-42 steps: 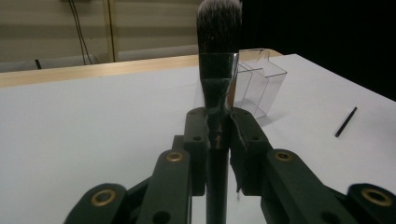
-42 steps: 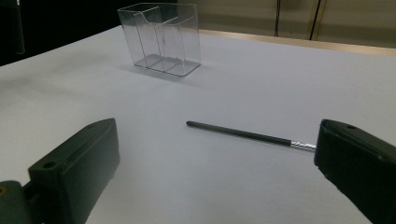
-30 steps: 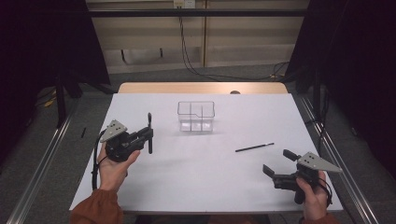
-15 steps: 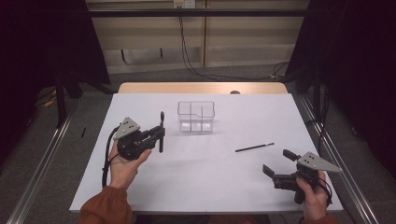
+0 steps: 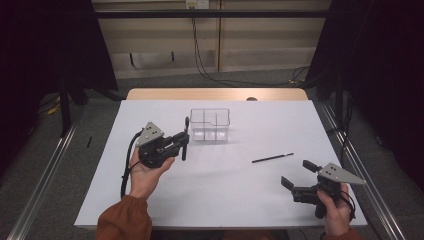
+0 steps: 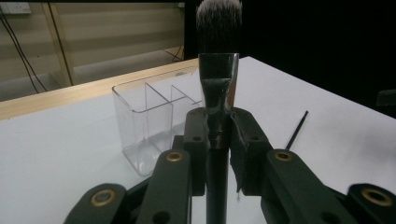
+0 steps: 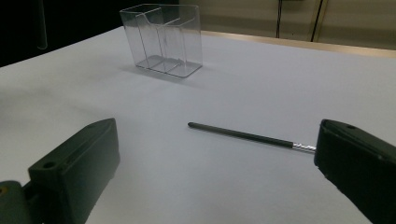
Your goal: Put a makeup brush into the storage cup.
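Observation:
My left gripper (image 5: 183, 141) is shut on a black makeup brush (image 5: 186, 136), held upright just left of the clear divided box (image 5: 210, 125). In the left gripper view the brush (image 6: 218, 70) stands between the jaws, its bristles up, with the clear box (image 6: 149, 121) beyond it. A thin black pencil (image 5: 272, 158) lies on the white table right of centre. My right gripper (image 5: 296, 175) rests open near the front right corner, nothing between its jaws. The right gripper view has the pencil (image 7: 243, 134) lying ahead of the open gripper (image 7: 217, 161) and the box (image 7: 163, 39) farther off.
The white table top (image 5: 225, 190) ends at a wooden strip (image 5: 215, 94) at the far side. Metal rails run along both sides of the table. Cables hang down the back wall.
My left gripper has carried the brush to the right and slightly forward, closer to the clear box. The right gripper and the pencil have stayed put.

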The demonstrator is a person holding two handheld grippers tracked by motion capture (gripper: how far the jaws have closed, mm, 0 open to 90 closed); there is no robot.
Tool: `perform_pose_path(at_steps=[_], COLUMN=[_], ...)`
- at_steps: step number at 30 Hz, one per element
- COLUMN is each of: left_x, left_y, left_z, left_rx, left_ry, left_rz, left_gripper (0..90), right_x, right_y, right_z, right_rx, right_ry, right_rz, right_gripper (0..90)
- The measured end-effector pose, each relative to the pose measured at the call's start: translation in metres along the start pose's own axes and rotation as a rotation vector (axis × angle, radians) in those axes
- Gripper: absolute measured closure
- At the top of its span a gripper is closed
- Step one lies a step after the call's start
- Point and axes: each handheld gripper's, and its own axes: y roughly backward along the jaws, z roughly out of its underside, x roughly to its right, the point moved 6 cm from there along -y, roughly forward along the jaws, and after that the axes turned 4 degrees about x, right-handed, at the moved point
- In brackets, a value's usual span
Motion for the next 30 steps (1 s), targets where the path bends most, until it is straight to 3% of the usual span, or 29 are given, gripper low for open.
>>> perform_pose_path(at_steps=[4, 11, 30], left_x=[0.001, 0.007, 0.012], left_y=[-0.007, -0.019, -0.048], left_z=[-0.002, -0.004, -0.041], left_rx=[0.011, 0.016, 0.071], left_ry=[0.019, 0.016, 0.001], left_rz=[-0.001, 0.009, 0.002], left_gripper=[77.8, 77.8, 77.8], right_x=[0.0, -0.001, -0.001], right_y=[0.0, 0.0, -0.001], right_z=[0.0, 0.0, 0.001], right_rx=[-0.001, 0.0, -0.004], right_ry=[0.001, 0.001, -0.002], right_rz=[-0.003, -0.004, -0.011], right_gripper=[0.0, 0.0, 0.0])
